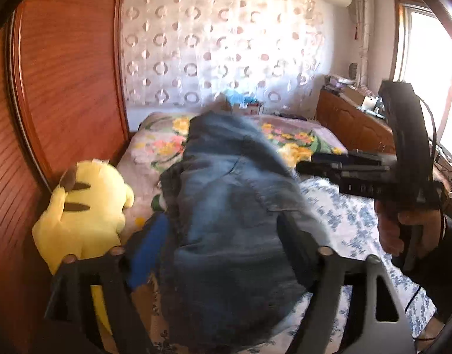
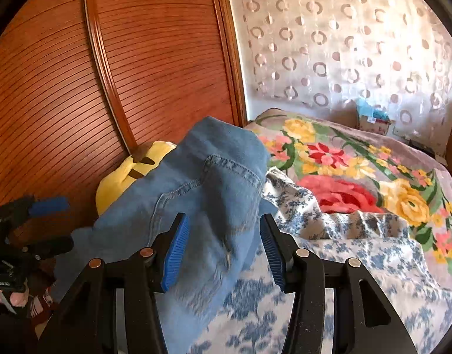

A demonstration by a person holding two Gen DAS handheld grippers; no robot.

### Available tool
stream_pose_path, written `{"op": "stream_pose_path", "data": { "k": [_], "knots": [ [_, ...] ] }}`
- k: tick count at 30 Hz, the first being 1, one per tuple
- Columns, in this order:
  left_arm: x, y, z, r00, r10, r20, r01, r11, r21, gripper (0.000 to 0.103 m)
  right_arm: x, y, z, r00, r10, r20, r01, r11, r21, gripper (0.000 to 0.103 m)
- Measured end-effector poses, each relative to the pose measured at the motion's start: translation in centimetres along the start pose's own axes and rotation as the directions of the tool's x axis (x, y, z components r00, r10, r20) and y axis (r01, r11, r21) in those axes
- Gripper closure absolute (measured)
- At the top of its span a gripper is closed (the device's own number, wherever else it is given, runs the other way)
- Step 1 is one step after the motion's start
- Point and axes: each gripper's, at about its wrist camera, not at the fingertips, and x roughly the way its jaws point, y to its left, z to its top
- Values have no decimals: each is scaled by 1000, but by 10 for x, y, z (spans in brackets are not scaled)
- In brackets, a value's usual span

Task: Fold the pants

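Note:
Blue denim pants [image 1: 231,206] hang bunched in the air over the bed, blurred in the left wrist view. They drape between the fingers of my left gripper [image 1: 217,253], whose jaws stand wide apart around the cloth. In the right wrist view the pants [image 2: 202,194] lie across the gap of my right gripper [image 2: 223,250], whose blue pads [image 2: 177,250] stand open with denim between them. The right gripper also shows in the left wrist view [image 1: 329,165], its tips at the pants' edge. The left gripper shows at the left edge of the right wrist view [image 2: 46,221], open.
A yellow plush toy [image 1: 84,206] lies against the wooden wardrobe [image 1: 63,73] on the left. The bed has a blue-and-white sheet [image 2: 329,265] and a floral blanket [image 2: 358,171]. A wooden cabinet [image 1: 352,124] stands at the right under a window.

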Motion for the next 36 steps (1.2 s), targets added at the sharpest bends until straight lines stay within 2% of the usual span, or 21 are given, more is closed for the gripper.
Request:
{"op": "stream_pose_path", "data": {
  "k": [4,8,12,14,16,19,22,26,30,36],
  "knots": [
    [-14,-24,1,999,-4,38,3,999,33,20,-50,4,-21,999,-29,42,28,999,16,49],
    [-27,-51,1,997,-32,67,28,998,62,20,-95,4,-40,992,-83,94,80,996,33,38],
    [-39,-74,1,993,-58,100,49,995,89,17,-143,7,-58,983,-124,135,119,992,48,33],
    [-44,-83,0,991,-62,116,51,994,93,15,-163,9,-67,977,-141,158,134,990,51,26],
    [-52,-91,0,988,-61,141,49,995,87,15,-182,11,-76,970,-165,179,157,986,57,26],
    [-63,-102,-1,985,-62,162,46,994,99,15,-207,13,-89,960,-190,208,177,981,77,19],
    [-77,-121,-5,983,-40,181,15,990,138,15,-228,19,-102,942,-231,242,217,973,84,18],
    [-92,-137,-12,980,-65,187,38,989,144,15,-253,31,-125,923,-271,272,251,962,107,16],
    [-102,-153,-21,982,-52,182,24,988,154,15,-272,46,-145,904,-316,290,292,948,124,16],
    [-116,-173,-39,977,-106,186,77,984,159,15,-289,71,-168,871,-388,301,352,921,168,16]
  ]
}}
